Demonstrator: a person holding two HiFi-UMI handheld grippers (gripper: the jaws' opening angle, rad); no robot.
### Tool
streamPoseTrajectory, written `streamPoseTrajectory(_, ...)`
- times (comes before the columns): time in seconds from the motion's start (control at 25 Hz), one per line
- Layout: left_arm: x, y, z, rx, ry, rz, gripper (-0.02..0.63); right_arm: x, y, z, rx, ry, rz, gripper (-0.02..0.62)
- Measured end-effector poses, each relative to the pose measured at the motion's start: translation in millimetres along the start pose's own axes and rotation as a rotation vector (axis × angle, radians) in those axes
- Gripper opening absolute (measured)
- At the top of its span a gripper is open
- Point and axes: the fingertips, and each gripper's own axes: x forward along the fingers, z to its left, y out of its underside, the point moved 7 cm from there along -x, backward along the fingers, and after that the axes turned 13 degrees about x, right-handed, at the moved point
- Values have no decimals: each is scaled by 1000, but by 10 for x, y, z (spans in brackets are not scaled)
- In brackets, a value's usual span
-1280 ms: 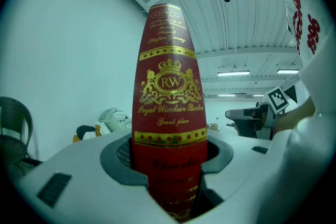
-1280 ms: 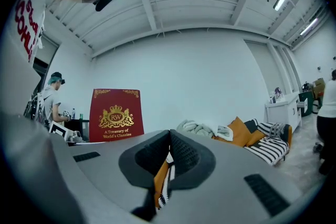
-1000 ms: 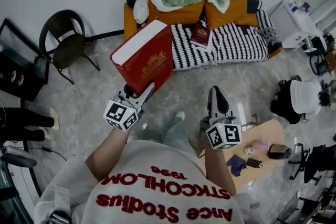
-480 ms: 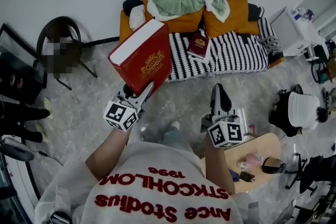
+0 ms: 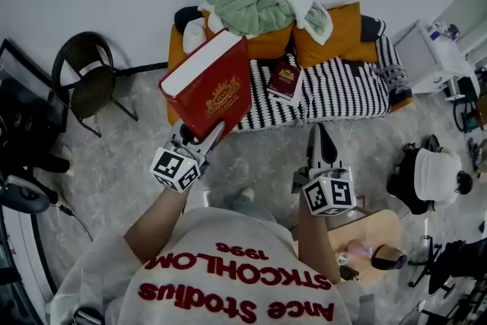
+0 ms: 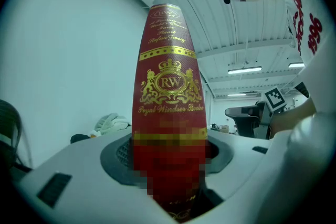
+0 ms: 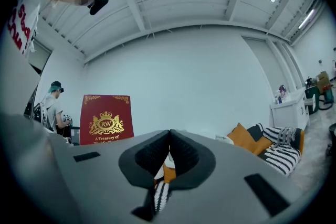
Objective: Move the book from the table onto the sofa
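Red book (image 5: 209, 87) stands clamped upright between left gripper (image 5: 199, 139) jaws.

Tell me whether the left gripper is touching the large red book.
Touching. The left gripper view shows the large red book clamped between the jaws of the left gripper, which press against both covers.

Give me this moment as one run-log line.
left hand-held gripper: shut on large red book | right hand-held gripper: shut, empty | sofa: ahead, smaller book on it | placement: not yet done
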Motion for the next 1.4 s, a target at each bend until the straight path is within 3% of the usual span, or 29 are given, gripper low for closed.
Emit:
streamPoseTrajectory(0.72, 1175, 50, -146, -6, 50, 9, 238, 554, -413, -1004, -3, -19, 15, 26)
streamPoseTrajectory(1.4, 1530, 133, -224, -18, 64, 19, 238, 589, -464, -1340, 13, -4, 21, 26)
